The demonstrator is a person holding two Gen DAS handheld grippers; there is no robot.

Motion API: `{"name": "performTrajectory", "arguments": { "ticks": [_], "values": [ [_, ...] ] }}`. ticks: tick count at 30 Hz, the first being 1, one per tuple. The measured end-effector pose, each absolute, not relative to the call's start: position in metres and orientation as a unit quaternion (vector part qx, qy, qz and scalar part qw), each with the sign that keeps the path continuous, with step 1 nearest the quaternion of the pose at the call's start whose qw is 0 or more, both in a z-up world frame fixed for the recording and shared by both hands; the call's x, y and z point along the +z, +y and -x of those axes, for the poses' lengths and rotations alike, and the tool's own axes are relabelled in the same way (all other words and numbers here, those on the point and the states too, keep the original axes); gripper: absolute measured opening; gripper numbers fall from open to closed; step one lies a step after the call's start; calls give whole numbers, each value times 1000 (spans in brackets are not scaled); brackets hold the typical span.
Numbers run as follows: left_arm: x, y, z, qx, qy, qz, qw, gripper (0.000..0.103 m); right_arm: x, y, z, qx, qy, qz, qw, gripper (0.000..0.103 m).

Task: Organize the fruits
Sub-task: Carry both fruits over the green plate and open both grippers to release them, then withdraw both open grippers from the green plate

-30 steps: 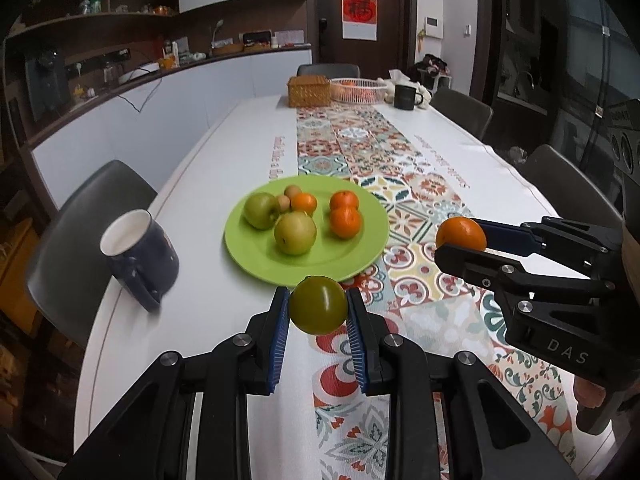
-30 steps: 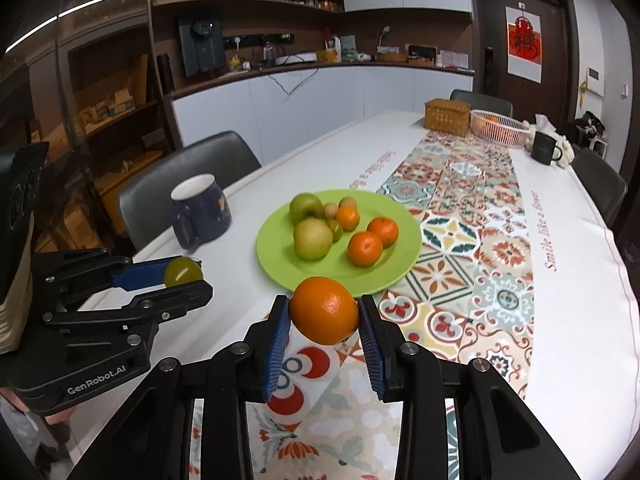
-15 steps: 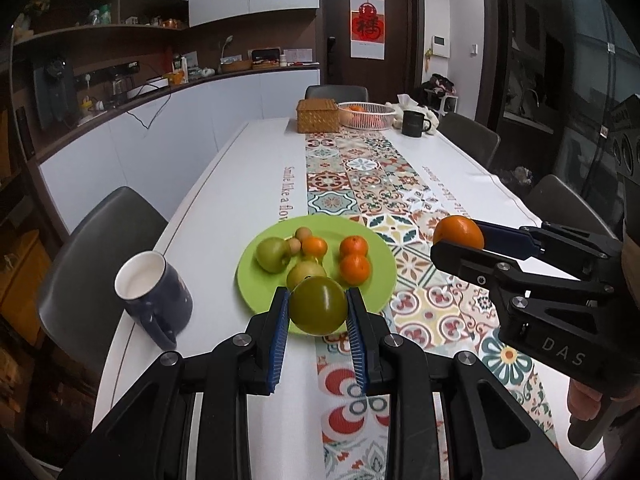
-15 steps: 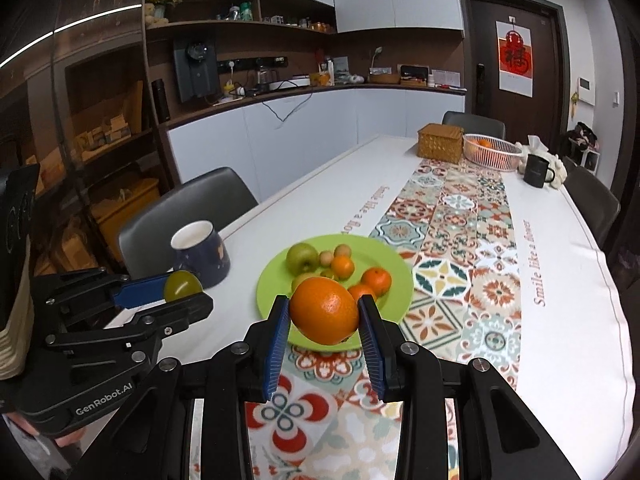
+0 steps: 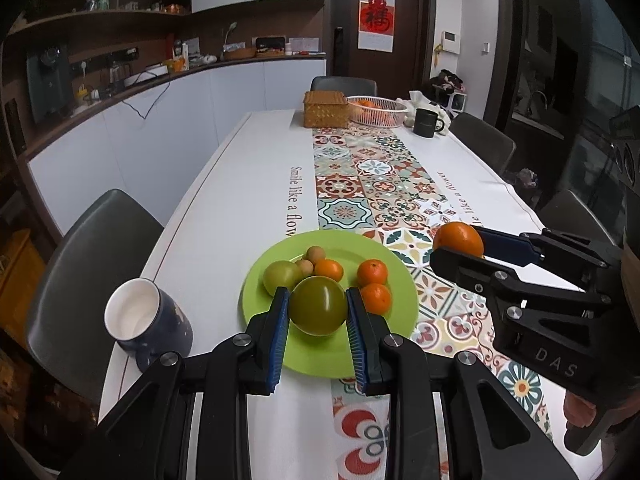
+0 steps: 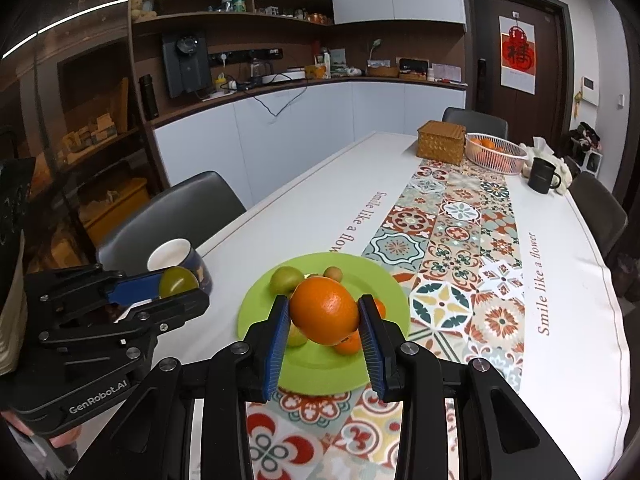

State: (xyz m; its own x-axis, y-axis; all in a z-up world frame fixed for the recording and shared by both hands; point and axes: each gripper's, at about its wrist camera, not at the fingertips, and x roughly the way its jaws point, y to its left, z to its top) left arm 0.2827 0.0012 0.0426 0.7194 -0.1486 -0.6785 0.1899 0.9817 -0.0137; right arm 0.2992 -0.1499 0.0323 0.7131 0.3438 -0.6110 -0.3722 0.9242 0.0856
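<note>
— What has changed since a second ago?

— Both tools have drawn back and up from the green plate [image 5: 400, 280]; it now sits lower and smaller in each wrist view, and more of the counter [image 5: 248, 184] shows beyond it.

— What does the left tool [image 5: 318, 316] carry?

— It is clenched on a green fruit [image 5: 318, 306] between its blue pads [image 5: 279, 336], held above the near edge of the plate; the fruit is nearly round, its slightly longer axis lying across the gap from pad to pad.

— And the right tool [image 6: 324, 322]?

— Clamped on an orange [image 6: 325, 316], also above the plate's near side; the orange's long axis tilts, upper end toward the left pad, lower end toward the right pad.

— What lies on the plate?

— A green apple [image 5: 280, 276] at its left part; small tangerines [image 5: 372, 273] toward its right; two little brown fruits [image 5: 315, 255] at the far side of the apple.

— Anything beside the plate?

— A dark blue mug [image 5: 150, 326] stands on the counter just left of it; a patterned runner [image 5: 372, 184] stretches from under the plate's right side to the far end.
</note>
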Motion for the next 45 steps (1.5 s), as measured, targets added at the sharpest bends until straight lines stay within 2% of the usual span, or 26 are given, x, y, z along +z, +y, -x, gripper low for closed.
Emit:
{"name": "performTrajectory", "arguments": {
  "ticks": [20, 33, 35, 38, 40, 42, 45],
  "values": [
    [-1, 14, -360, -85, 412, -15, 907, 28, -7, -129, -371, 196, 386, 30, 901, 36],
    [-30, 17, -379, -80, 438, -14, 895, 29, -36, -124, -391, 193, 410, 30, 891, 36],
    [-31, 17, -379, -76, 438, -16, 896, 36, -38, -124, -392, 192, 411, 32, 891, 36],
    [-28, 17, -377, -65, 433, -23, 899, 37, -38, -124, -392, 188, 412, 34, 891, 37],
    [-26, 18, -374, -59, 429, -26, 901, 40, -38, -127, -390, 182, 410, 33, 893, 44],
    [-22, 18, -369, -51, 422, -32, 905, 41, -37, -131, -388, 178, 406, 32, 896, 44],
    [-16, 17, -358, -46, 410, -40, 910, 47, -32, -138, -380, 171, 399, 25, 901, 44]
  ]
}}
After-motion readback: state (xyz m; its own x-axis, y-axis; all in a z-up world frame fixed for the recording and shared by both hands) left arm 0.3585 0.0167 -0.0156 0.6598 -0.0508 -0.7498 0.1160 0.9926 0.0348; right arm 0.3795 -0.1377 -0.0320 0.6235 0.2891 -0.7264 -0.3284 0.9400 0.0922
